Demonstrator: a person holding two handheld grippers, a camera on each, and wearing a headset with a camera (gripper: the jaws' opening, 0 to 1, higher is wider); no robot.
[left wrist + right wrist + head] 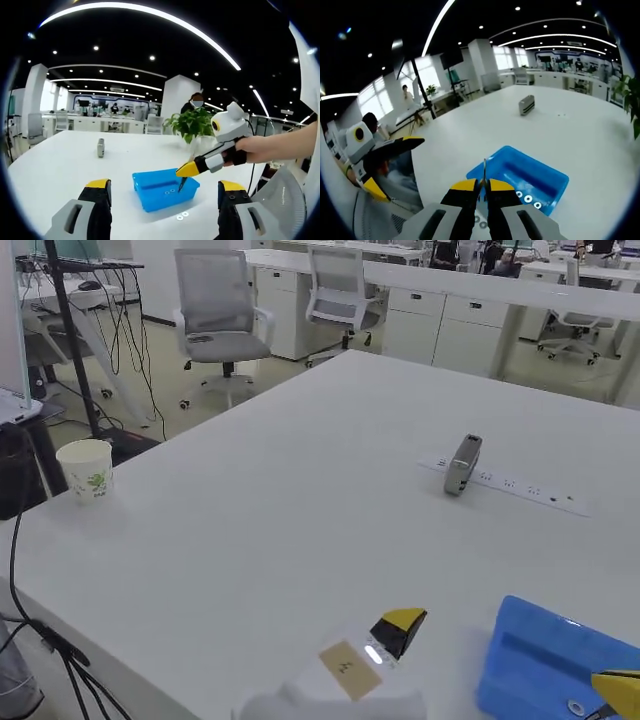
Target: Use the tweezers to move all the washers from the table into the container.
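Observation:
A blue container [540, 670] sits at the table's near right. My right gripper [482, 186] is shut on thin tweezers [484, 171], whose tip hangs over the near end of the container [547, 175]. Three washers [527, 198] lie inside it. Two more washers [182, 216] lie on the table just in front of the container [150, 200]. My left gripper [164, 183] stands wide open with nothing between its jaws, a little way off and facing the container. The right gripper [189, 170] comes into that view from the right. In the head view the left gripper [400, 625] is left of the container.
A grey adapter [462, 464] stands on a white power strip farther back. A paper cup [86, 470] stands near the table's left edge. Office chairs and desks lie beyond the table. A potted plant [192, 125] and a person stand behind the table.

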